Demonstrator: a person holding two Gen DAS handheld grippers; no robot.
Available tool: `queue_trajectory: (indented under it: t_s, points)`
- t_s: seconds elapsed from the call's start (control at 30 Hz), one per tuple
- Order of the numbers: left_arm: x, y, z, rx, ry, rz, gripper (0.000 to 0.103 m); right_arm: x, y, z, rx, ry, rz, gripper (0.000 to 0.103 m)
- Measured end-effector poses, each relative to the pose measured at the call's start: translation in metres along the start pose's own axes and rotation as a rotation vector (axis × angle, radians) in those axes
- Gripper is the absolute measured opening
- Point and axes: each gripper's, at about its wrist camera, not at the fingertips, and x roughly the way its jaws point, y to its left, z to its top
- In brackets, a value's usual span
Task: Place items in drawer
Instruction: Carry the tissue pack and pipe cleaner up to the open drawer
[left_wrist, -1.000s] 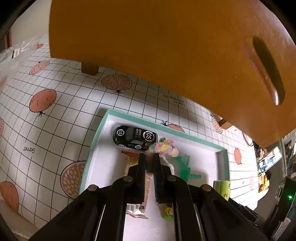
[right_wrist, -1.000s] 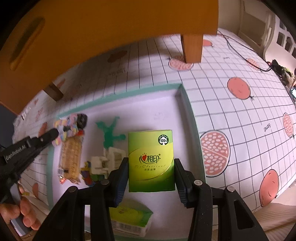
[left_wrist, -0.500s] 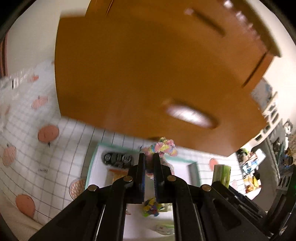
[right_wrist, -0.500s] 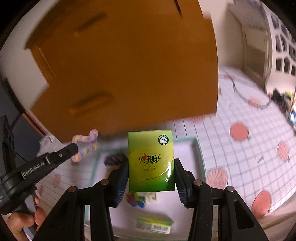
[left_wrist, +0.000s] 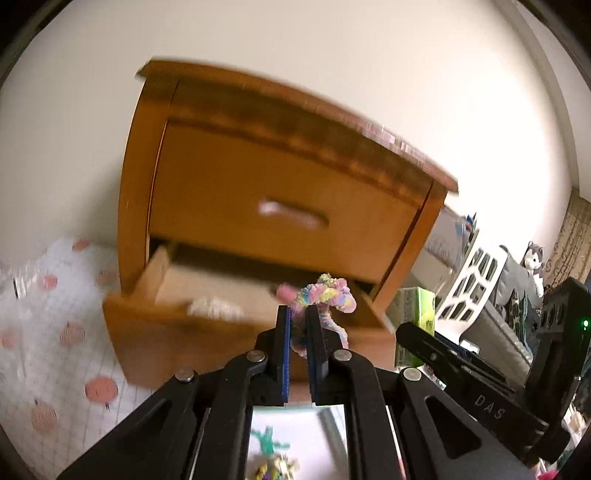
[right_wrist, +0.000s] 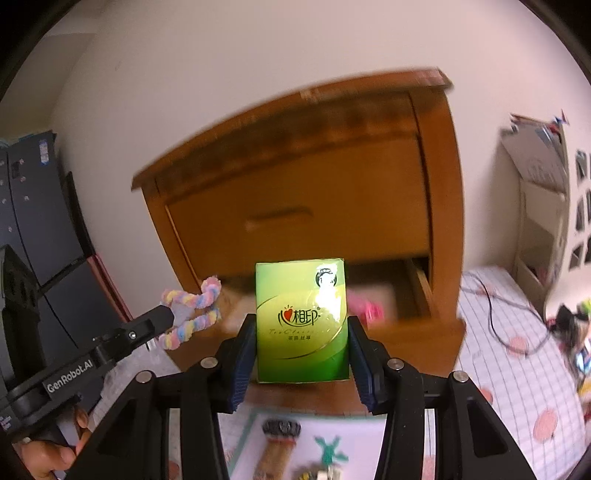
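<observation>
**Both items carried toward the open bottom drawer**

Against a plain white wall stands a wooden nightstand (left_wrist: 280, 206), on a floor mat printed with a grid and pink fruit. Its upper drawer is shut and its bottom drawer (left_wrist: 236, 295) is pulled out; some small things already lie inside, too blurred to name.

The left gripper (left_wrist: 298, 317) has its fingers nearly closed on a pastel fuzzy twist (left_wrist: 325, 299), held in the air just before the drawer opening. The right gripper (right_wrist: 301, 347) has its fingers spread wide and pressed on both sides of a green tissue pack (right_wrist: 302, 319), upright and also in front of the drawer.

I judge the step in hand to be the carry. Next, each item must go over the drawer's front edge and be let go inside, clear of the things already there.
</observation>
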Motion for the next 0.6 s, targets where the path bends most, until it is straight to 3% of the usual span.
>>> queue_trajectory:
  t_s: [0.27, 0.6]
  points:
    - [0.015, -0.008, 0.058, 0.066, -0.050, 0.016, 0.007, 0.023, -0.003, 0.060, -0.024, 0.010, -0.051, 0.049]
    - [0.063, 0.000, 0.062, 0.076, 0.043, 0.073, 0.007, 0.073, -0.013, 0.073, -0.026, 0.167, -0.150, 0.049]
